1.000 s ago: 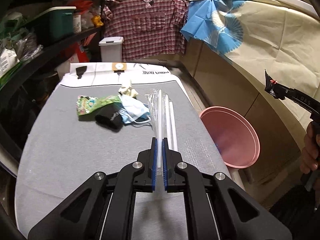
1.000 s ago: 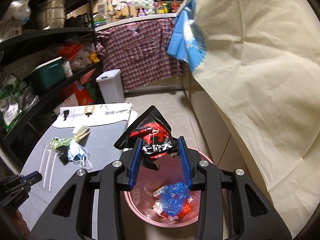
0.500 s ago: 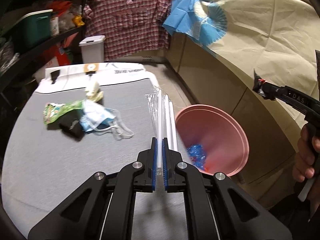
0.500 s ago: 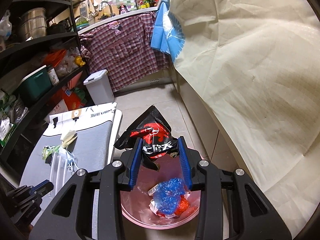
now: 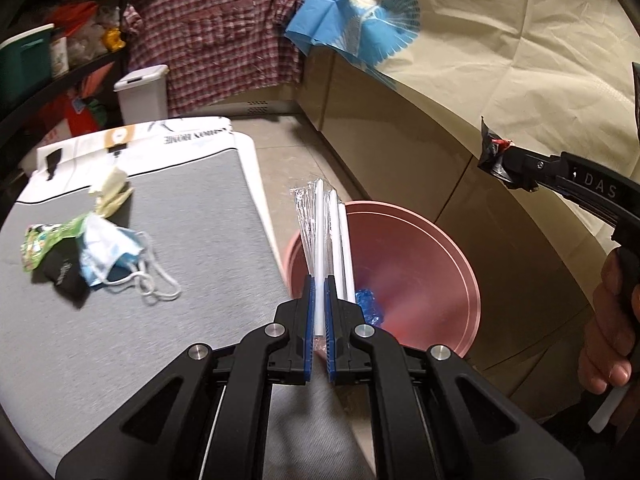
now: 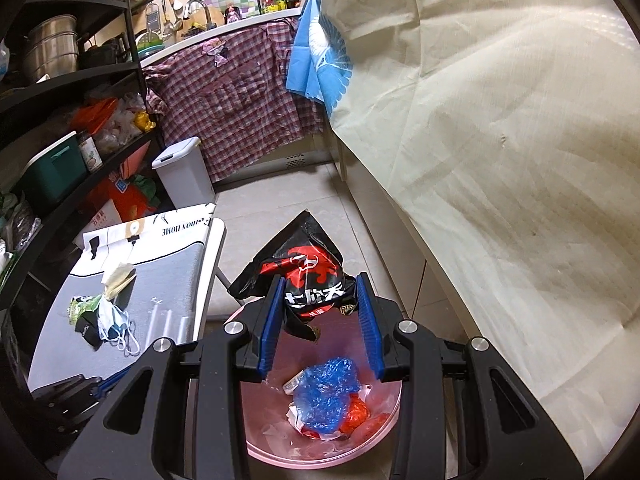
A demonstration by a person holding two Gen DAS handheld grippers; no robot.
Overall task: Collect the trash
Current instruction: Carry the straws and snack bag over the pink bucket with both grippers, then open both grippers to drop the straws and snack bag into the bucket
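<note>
While our left gripper (image 5: 319, 312) carries the pack of white straws (image 5: 326, 236) out past the right edge of the bench (image 5: 200, 248), what matters is where that pack sits over the pink bin (image 5: 460, 264). The straws run straight ahead along the fingers, pinched near their back end between jaws nearly closed on them, and their far tips hang above the bin's near-left rim. Most of the pack looks to be over the opening, so we judge a release could drop it inside, though a long stiff bundle may tip on the rim.

On the grey bench, toward its left edge, a green wrapper (image 5: 44, 236), a black item (image 5: 62, 276), a blue face mask (image 5: 108, 252) and a crumpled pale tissue (image 5: 112, 194) lie bunched together, not yet collected.

Further right, our right gripper (image 6: 318, 320) hovers above the same bin (image 6: 256, 444), fingers set fairly wide with a black and red snack wrapper (image 6: 308, 276) lodged between them, touching at least the left pad; we cannot tell how firmly it is held. Blue plastic (image 6: 328, 396) and red scraps already lie in the bin.

Around us are dark shelves (image 6: 72, 76), a white lidded bin (image 6: 184, 172), a plaid shirt (image 6: 240, 96) and cream sheeting (image 6: 500, 140) draped over the counter.
</note>
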